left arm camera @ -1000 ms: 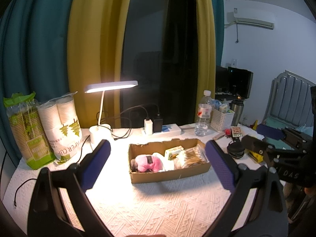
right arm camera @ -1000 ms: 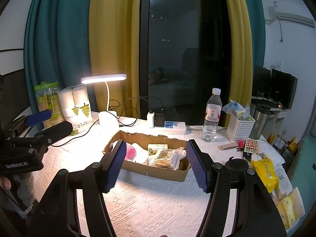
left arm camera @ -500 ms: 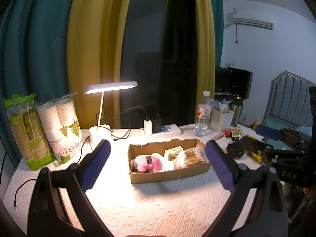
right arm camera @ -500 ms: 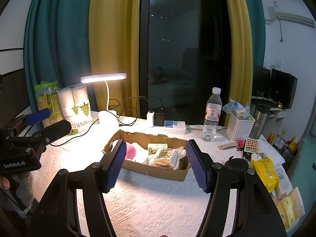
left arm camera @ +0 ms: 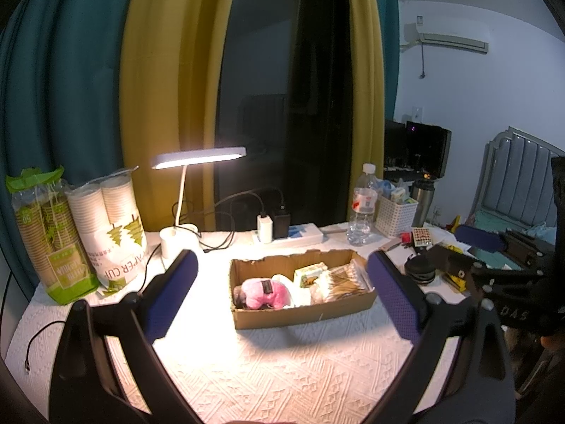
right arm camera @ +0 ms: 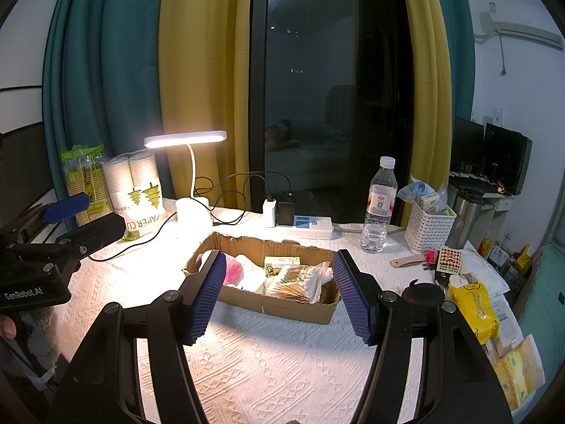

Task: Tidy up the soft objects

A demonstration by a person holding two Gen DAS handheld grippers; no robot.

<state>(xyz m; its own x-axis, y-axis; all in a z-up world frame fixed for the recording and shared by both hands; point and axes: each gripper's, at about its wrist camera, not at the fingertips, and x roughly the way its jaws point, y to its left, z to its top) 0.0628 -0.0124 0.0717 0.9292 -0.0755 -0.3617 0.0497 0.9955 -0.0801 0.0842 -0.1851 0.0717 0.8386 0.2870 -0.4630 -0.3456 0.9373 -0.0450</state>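
Observation:
A low cardboard box sits mid-table on a white textured cloth. It holds a pink plush toy, a white soft item, a small green-and-yellow carton and a bag of cotton swabs. My left gripper is open and empty, held above the table in front of the box. My right gripper is open and empty, also in front of the box. Each gripper shows at the edge of the other's view.
A lit desk lamp, paper cup packs, a power strip, a water bottle and a white basket stand behind the box. Yellow packets and small items lie at the right.

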